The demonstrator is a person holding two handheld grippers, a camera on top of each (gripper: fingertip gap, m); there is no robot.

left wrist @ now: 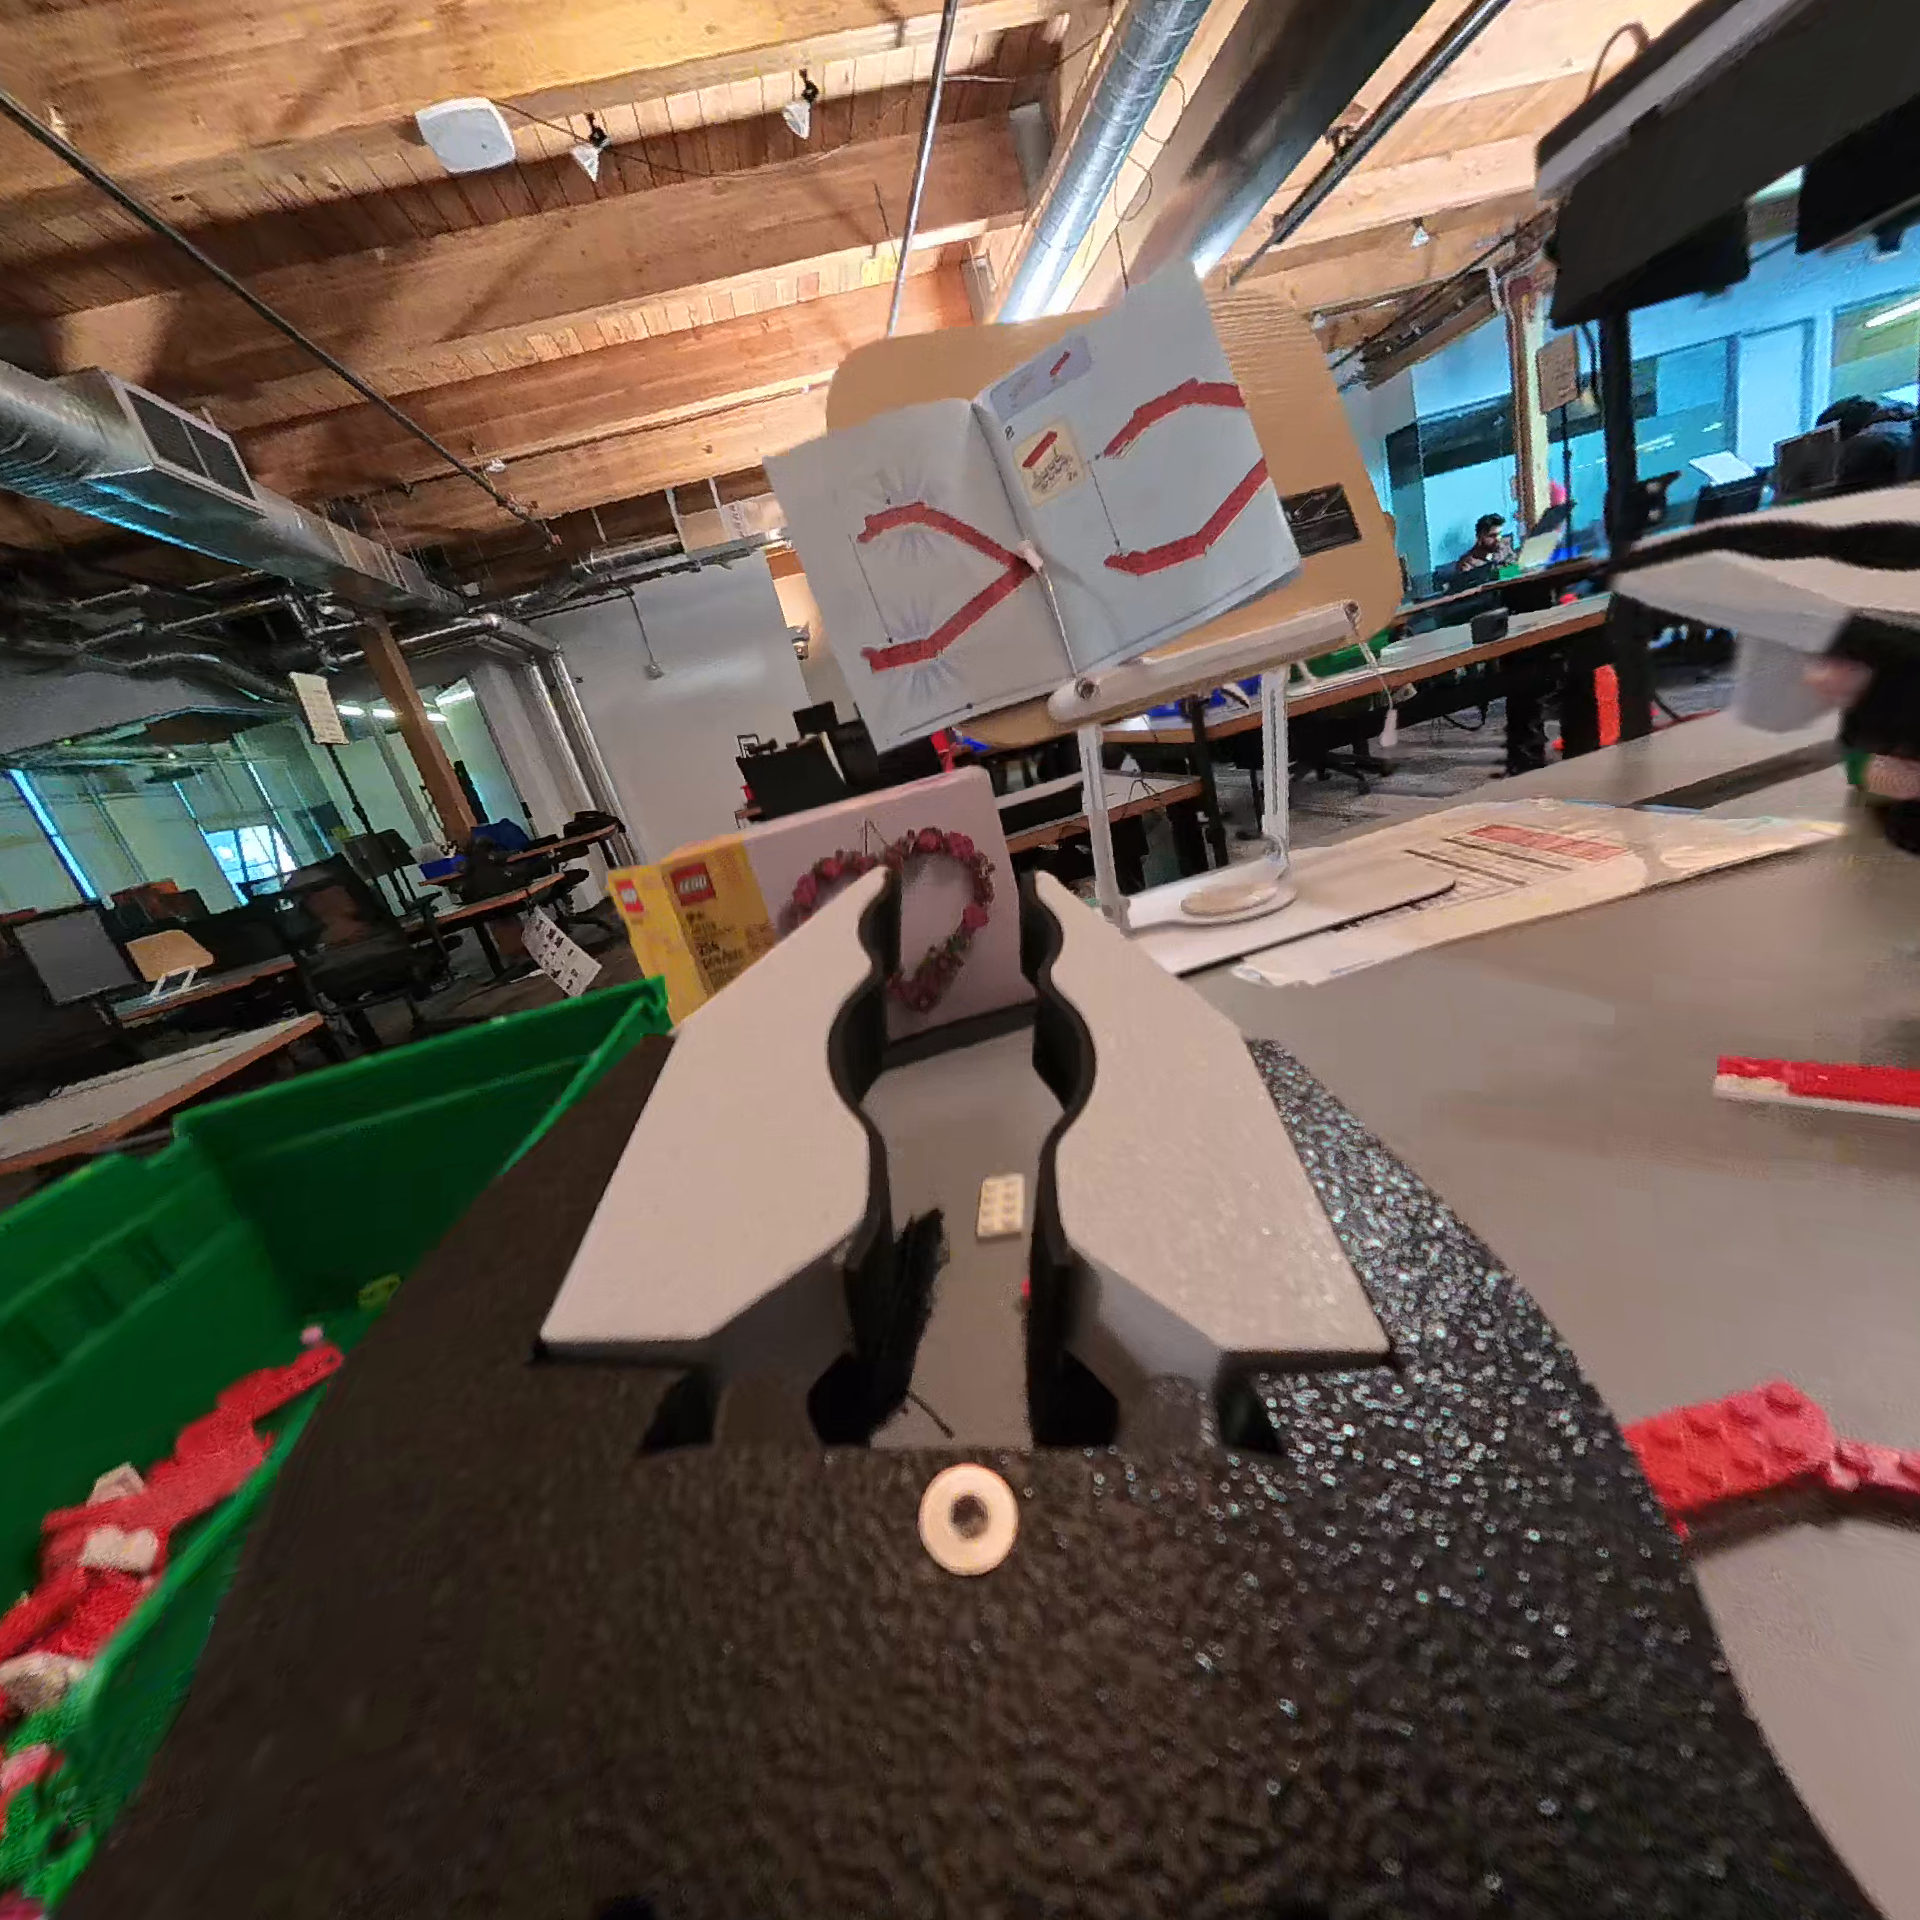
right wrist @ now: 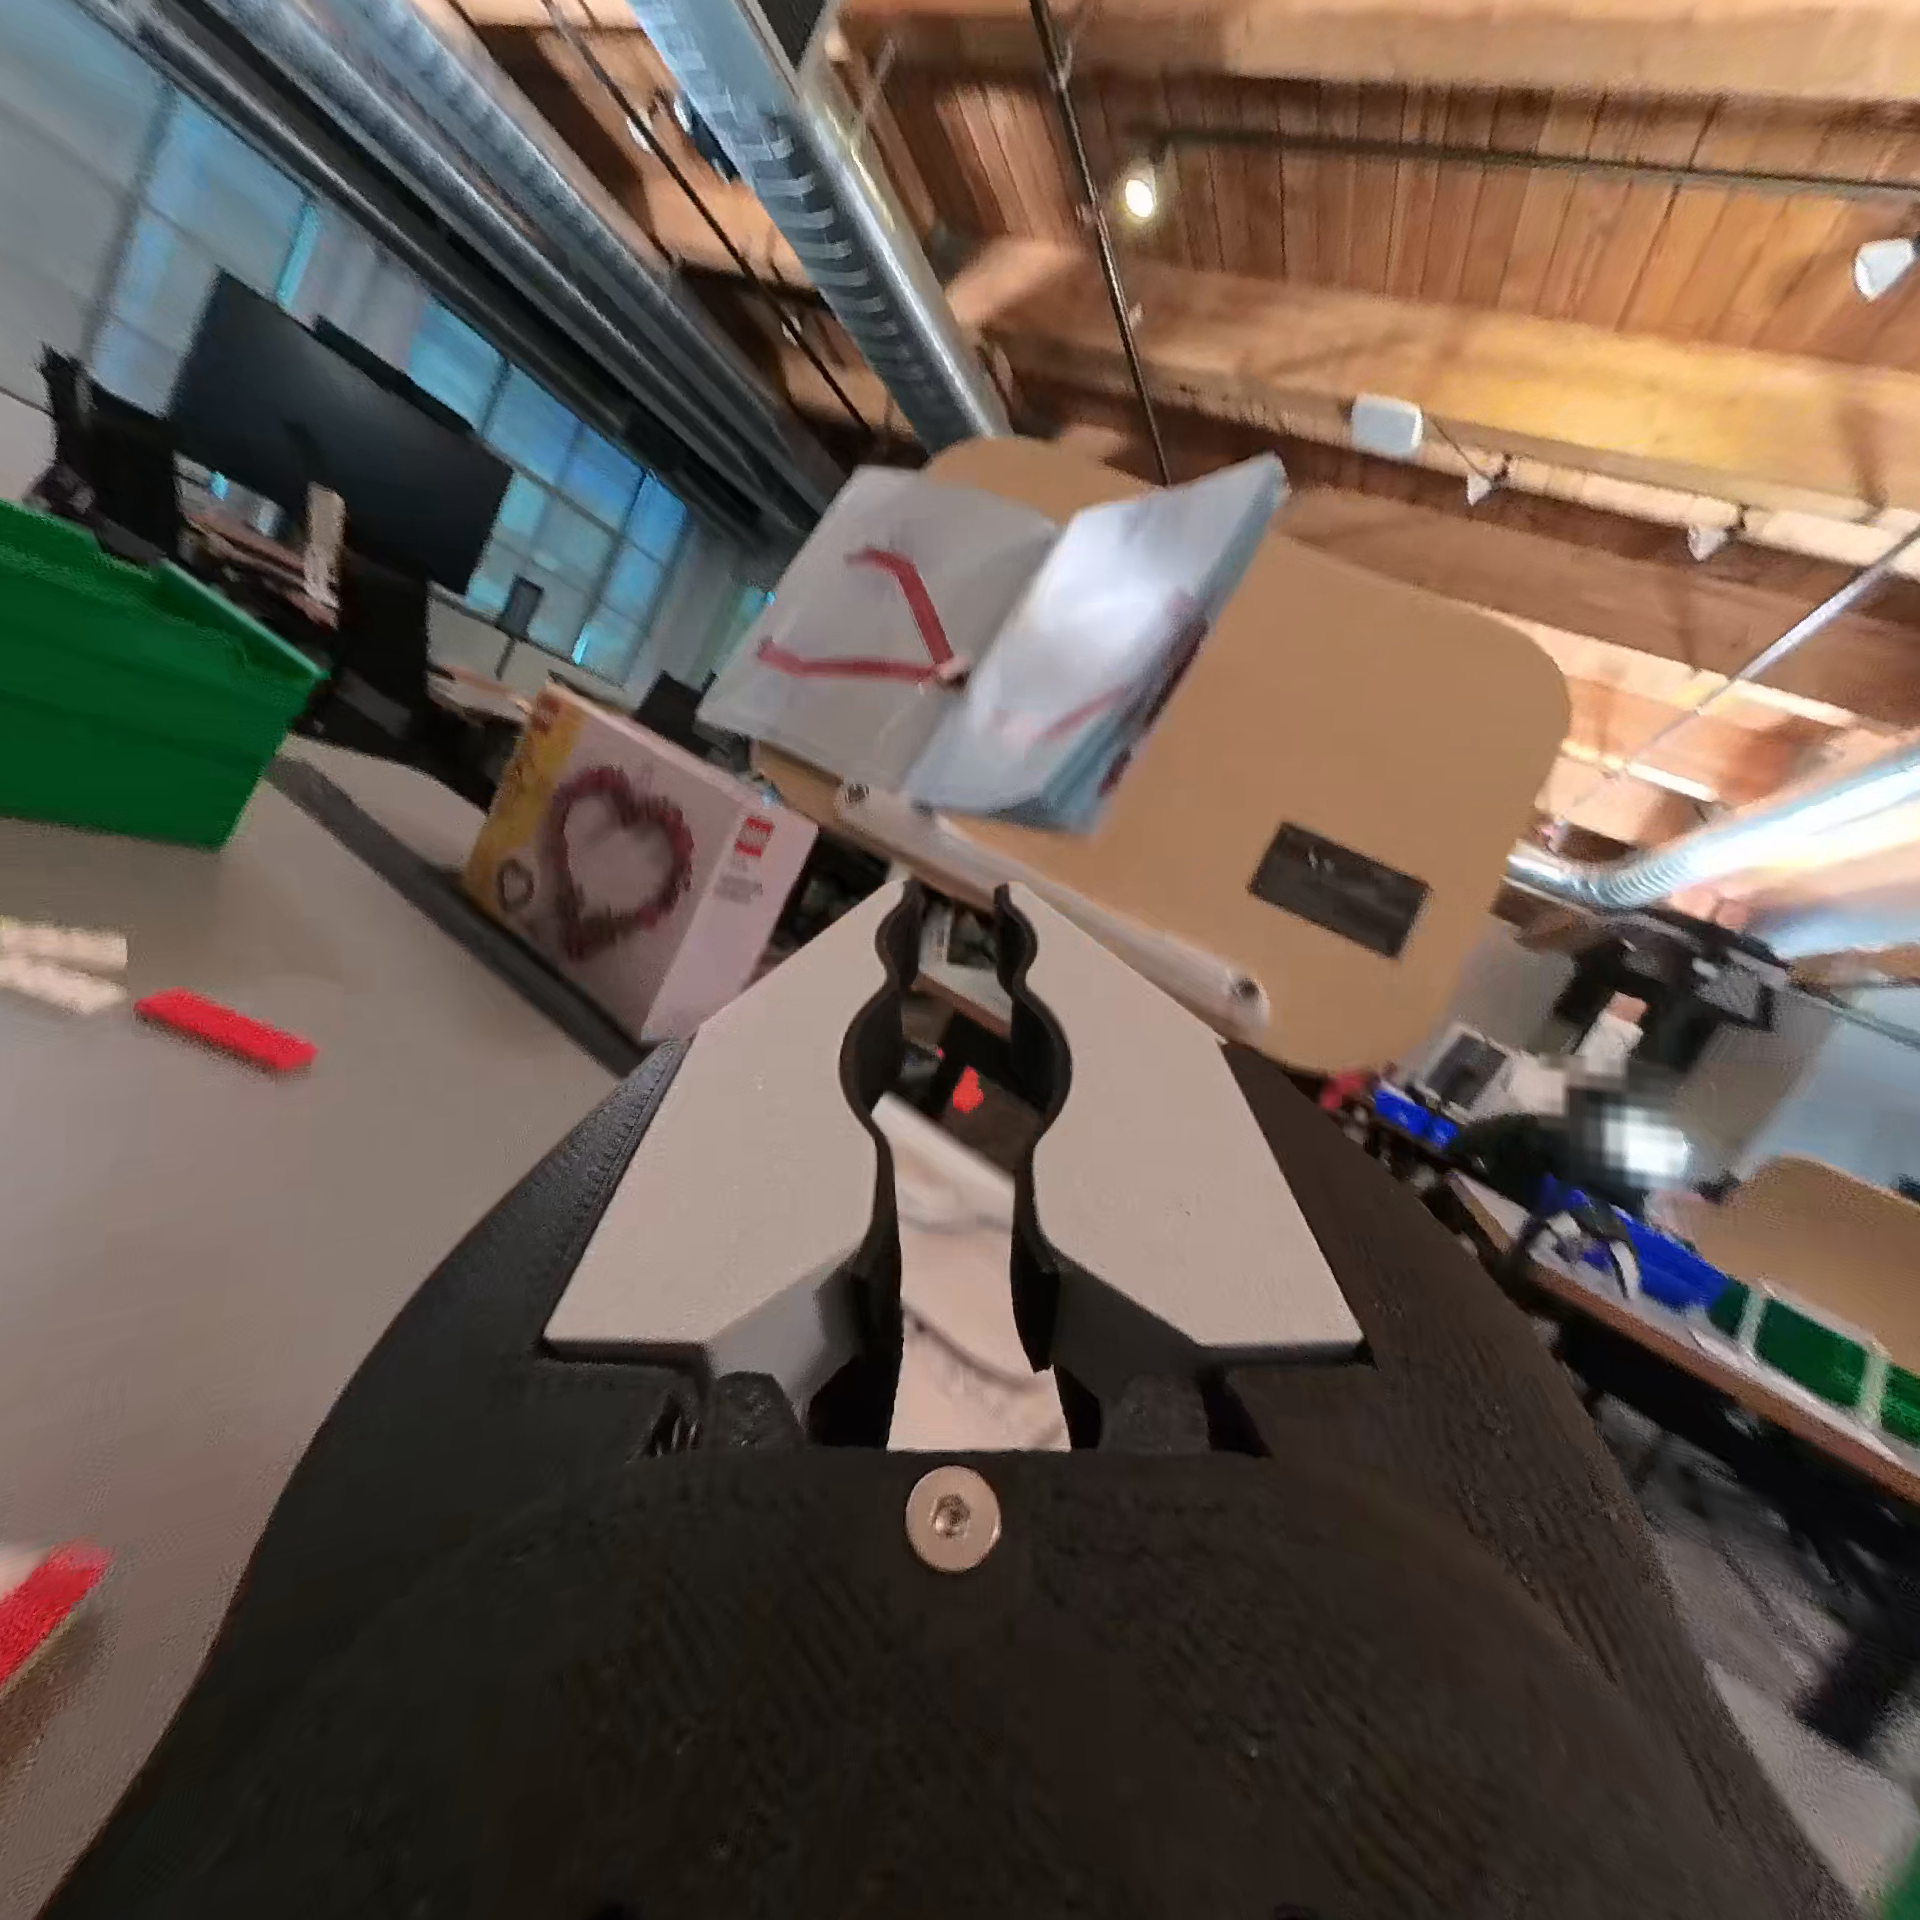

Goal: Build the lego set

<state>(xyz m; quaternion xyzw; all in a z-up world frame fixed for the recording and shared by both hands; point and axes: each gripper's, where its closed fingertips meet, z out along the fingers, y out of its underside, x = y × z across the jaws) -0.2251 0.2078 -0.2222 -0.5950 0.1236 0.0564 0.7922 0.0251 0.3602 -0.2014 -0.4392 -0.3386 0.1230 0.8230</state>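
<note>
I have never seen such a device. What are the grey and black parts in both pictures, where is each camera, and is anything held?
Each picture comes from a camera mounted on hand-held tongs, looking forward along two grey fingers. The left tongs are open over a small white lego plate lying on the grey table; they hold nothing. The right tongs point upward, slightly open and empty. On the table are red lego pieces, a green bin of parts, the set's box, and an open instruction booklet on a stand.

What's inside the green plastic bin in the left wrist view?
The green plastic bin holds loose red lego pieces with a few pale ones. The left gripper's black body covers the bin's right side, so the rest is hidden.
</note>
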